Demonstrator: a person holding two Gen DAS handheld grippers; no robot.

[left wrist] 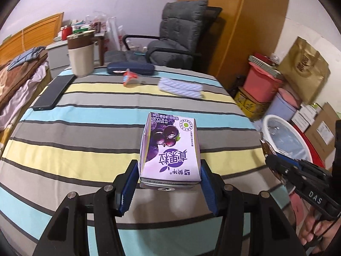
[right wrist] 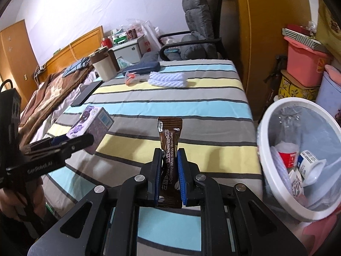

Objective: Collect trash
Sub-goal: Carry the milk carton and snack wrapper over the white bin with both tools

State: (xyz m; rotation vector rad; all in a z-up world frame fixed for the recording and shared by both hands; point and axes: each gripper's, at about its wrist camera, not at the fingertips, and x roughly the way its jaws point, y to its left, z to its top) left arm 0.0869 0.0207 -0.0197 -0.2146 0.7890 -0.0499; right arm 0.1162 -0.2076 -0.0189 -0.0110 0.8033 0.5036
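Observation:
My left gripper (left wrist: 169, 166) is shut on a purple milk carton (left wrist: 170, 147), held above the striped tablecloth (left wrist: 85, 128); the same carton (right wrist: 90, 123) shows at the left of the right wrist view in the left gripper (right wrist: 70, 143). My right gripper (right wrist: 169, 155) is shut on a brown coffee sachet (right wrist: 169, 136) that stands upright between the blue pads. The right gripper (left wrist: 275, 164) appears at the right edge of the left wrist view. A white bin (right wrist: 264, 147) lined with clear plastic stands right of the table, holding a yogurt cup (right wrist: 309, 164) and other wrappers.
On the far half of the table lie a phone (left wrist: 53, 91), a beige jug (left wrist: 81, 53), a dark blue case (left wrist: 130, 67), a small red-and-clear wrapper (left wrist: 130, 77) and a folded white cloth (left wrist: 181, 86). A grey chair (left wrist: 177, 42) stands behind. Boxes and a pink bucket (left wrist: 262, 81) crowd the right.

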